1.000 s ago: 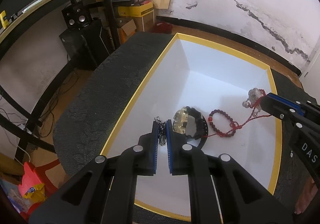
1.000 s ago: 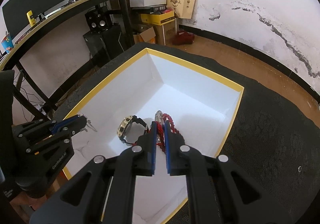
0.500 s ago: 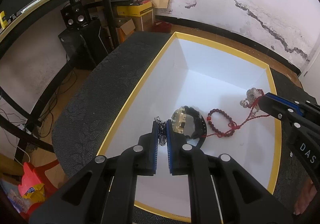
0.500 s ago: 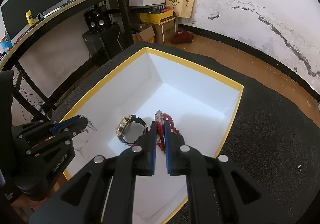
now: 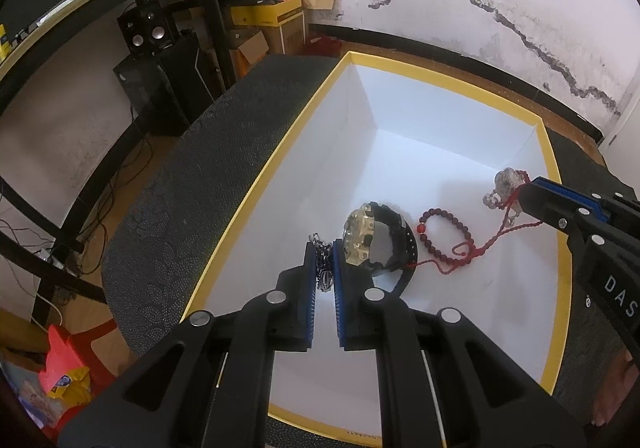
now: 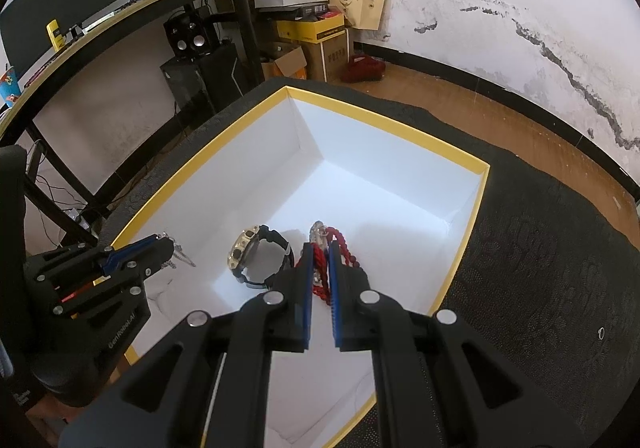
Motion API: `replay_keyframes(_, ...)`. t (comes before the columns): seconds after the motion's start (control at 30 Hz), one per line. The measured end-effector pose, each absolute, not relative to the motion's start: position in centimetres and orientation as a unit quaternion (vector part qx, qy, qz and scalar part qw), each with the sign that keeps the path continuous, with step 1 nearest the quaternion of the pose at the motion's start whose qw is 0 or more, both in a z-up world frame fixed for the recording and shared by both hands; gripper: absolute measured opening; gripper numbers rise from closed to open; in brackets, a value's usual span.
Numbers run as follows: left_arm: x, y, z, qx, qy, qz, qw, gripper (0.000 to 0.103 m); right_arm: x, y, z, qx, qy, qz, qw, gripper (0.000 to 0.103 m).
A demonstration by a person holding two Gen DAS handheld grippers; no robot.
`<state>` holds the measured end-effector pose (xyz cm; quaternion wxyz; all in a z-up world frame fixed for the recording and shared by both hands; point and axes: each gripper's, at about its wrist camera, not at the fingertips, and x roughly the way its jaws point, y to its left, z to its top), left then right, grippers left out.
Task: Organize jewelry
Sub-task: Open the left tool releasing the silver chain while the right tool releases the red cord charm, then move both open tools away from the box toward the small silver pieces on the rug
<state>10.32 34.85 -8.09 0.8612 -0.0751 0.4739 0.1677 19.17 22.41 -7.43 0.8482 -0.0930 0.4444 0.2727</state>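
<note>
A white box with a yellow rim (image 5: 404,66) (image 6: 372,120) sits on a black mat. Inside lies a gold-faced watch with a black strap (image 5: 370,244) (image 6: 256,258). My left gripper (image 5: 324,248) is shut on a silver chain (image 5: 323,272), held over the box's left side; it also shows in the right wrist view (image 6: 160,248). My right gripper (image 6: 320,248) is shut on a red cord bracelet with silvery charms (image 6: 320,272). In the left wrist view the right gripper (image 5: 532,184) holds the charms (image 5: 502,190), and the dark red bead loop (image 5: 444,236) trails on the box floor.
The black textured mat (image 6: 540,268) surrounds the box. A desk with speakers (image 6: 188,36) and cardboard boxes (image 6: 316,32) stands at the back left. A cracked white wall and wooden floor (image 6: 460,96) lie beyond.
Both grippers keep their hold and have barely moved. The left view has shifted slightly, with the box a little farther right and lower in frame.
</note>
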Motion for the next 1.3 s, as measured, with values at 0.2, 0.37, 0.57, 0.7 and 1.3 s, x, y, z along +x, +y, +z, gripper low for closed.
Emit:
replay_keyframes(0.2,10.4,34.6,-8.3,-0.074,0.477,0.167,0.860,0.008,19.3,22.3,-7.5,-0.093,0.445,0.272,0.848,0.008)
replay_keyframes(0.37,10.4,34.6,-8.4,-0.075,0.477,0.166,0.860,0.008,19.3,22.3,-7.6,-0.094,0.445,0.271,0.848,0.008)
replay_keyframes(0.57,10.3,34.4,-8.8,-0.075,0.481,0.165,0.858,0.008,19.3,22.4,-7.7,-0.095,0.445,0.271,0.848,0.008)
replay_keyframes(0.7,10.3,34.2,-9.1,-0.075,0.482,0.163,0.857,0.008,19.5,22.3,-7.9,-0.097,0.447,0.269,0.848,0.008)
replay_keyframes(1.3,10.4,32.9,-7.8,-0.087,0.456,0.146,0.873,0.098,21.1,17.5,-4.8,-0.036,0.424,0.251,0.870,0.097)
